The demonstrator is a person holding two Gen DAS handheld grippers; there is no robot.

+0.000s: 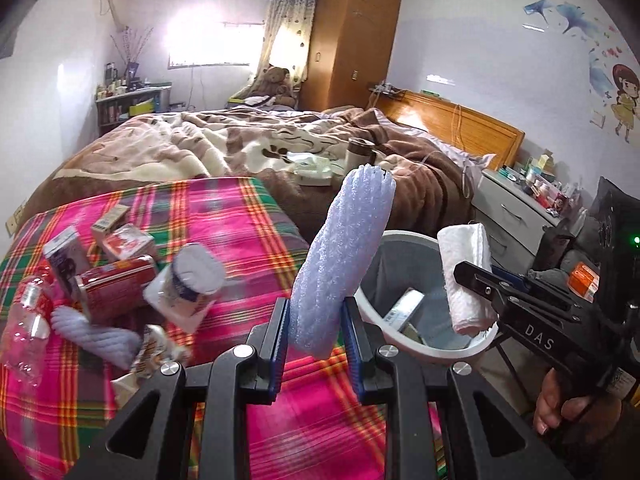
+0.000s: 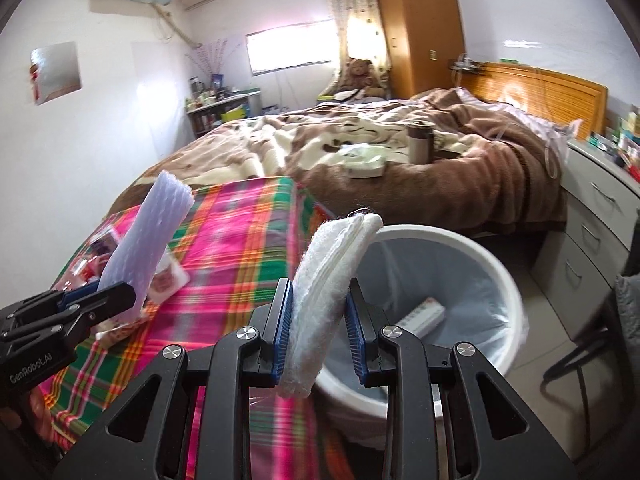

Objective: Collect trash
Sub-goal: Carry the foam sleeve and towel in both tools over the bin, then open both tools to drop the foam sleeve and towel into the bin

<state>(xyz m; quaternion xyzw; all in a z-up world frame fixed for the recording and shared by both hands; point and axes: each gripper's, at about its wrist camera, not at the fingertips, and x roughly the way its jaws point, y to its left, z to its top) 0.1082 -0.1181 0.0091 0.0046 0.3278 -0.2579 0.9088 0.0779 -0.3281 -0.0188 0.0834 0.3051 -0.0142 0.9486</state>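
Observation:
My left gripper (image 1: 316,332) is shut on a pale purple foam net sleeve (image 1: 340,256), held upright above the plaid cloth beside the bin; the sleeve also shows in the right wrist view (image 2: 144,248). My right gripper (image 2: 318,328) is shut on a folded white pad (image 2: 328,284), held over the near rim of the white trash bin (image 2: 472,248). The pad (image 1: 466,276) and bin (image 1: 374,312) also show in the left wrist view. A box (image 2: 424,314) lies inside the bin's grey liner.
Trash lies on the plaid cloth (image 1: 248,232): a clear plastic bottle (image 1: 26,320), a red pouch (image 1: 116,288), small cartons (image 1: 110,220), a paper cup (image 1: 188,280) and another foam sleeve (image 1: 96,334). Behind is a bed (image 1: 240,148) with a flask (image 1: 360,152). Grey drawers (image 2: 592,240) stand right.

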